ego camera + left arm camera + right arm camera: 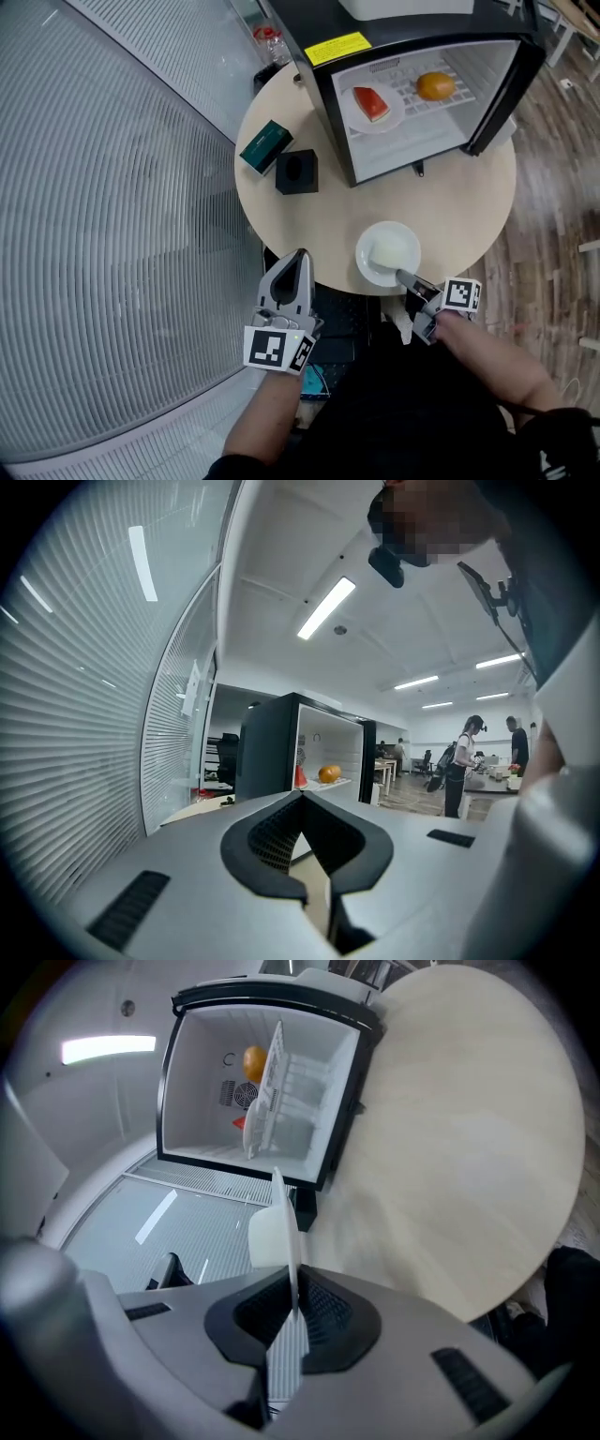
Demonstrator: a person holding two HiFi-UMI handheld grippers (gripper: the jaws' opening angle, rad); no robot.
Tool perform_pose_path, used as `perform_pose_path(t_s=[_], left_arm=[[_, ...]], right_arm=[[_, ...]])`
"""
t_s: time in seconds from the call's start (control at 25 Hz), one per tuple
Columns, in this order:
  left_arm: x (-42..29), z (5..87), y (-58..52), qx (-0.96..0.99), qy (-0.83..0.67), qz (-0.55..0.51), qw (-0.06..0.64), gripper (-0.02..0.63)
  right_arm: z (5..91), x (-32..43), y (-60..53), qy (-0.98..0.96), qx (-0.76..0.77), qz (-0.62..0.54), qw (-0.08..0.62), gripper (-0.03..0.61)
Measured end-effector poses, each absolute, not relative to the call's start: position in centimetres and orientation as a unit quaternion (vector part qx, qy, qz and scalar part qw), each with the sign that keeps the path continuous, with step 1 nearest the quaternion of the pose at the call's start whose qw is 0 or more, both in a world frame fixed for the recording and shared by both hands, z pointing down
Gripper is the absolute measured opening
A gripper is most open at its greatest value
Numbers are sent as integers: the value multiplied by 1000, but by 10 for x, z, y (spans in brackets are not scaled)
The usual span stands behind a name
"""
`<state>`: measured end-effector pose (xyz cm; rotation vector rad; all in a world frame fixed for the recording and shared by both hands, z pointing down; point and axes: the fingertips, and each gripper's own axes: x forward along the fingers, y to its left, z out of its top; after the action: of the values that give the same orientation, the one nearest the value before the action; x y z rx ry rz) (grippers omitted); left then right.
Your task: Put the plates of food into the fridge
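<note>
Right fingers [408, 279] clamp white-food plate [364, 261]; left fingers [298, 272] together; fridge [326, 122] holds watermelon plate [390, 122], orange [436, 86].

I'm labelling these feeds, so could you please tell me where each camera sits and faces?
Head view: on the person's head, steeply down at table, fridge, left gripper, right gripper, forearms.
Left gripper view: on that gripper, toward fridge; shut, empty jaws show.
Right gripper view: on that gripper, toward fridge; jaws grip plate rim.
Shared: the fridge.
</note>
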<state>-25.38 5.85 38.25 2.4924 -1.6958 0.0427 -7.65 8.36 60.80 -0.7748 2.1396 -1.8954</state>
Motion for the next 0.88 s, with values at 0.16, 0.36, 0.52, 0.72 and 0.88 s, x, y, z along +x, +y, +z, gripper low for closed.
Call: perform_pose_path(t_s=[0.16, 0.36, 0.52, 0.72, 0.88], left_arm=[[-236, 372, 46, 834, -549, -6, 56, 3], [-216, 357, 31, 837, -545, -23, 48, 3], [-197, 351, 17, 834, -550, -28, 42, 3], [-175, 347, -3, 833, -551, -22, 35, 3], [-158, 343, -7, 829, -557, -15, 48, 3]], right_arm=[[572, -66, 59, 732, -244, -620, 142, 21], [558, -39, 36, 740, -263, -603, 139, 21], [557, -16, 15, 746, -280, -593, 113, 21], [570, 6, -8, 734, -312, -600, 64, 21], [567, 1, -10, 725, -278, -626, 75, 20]])
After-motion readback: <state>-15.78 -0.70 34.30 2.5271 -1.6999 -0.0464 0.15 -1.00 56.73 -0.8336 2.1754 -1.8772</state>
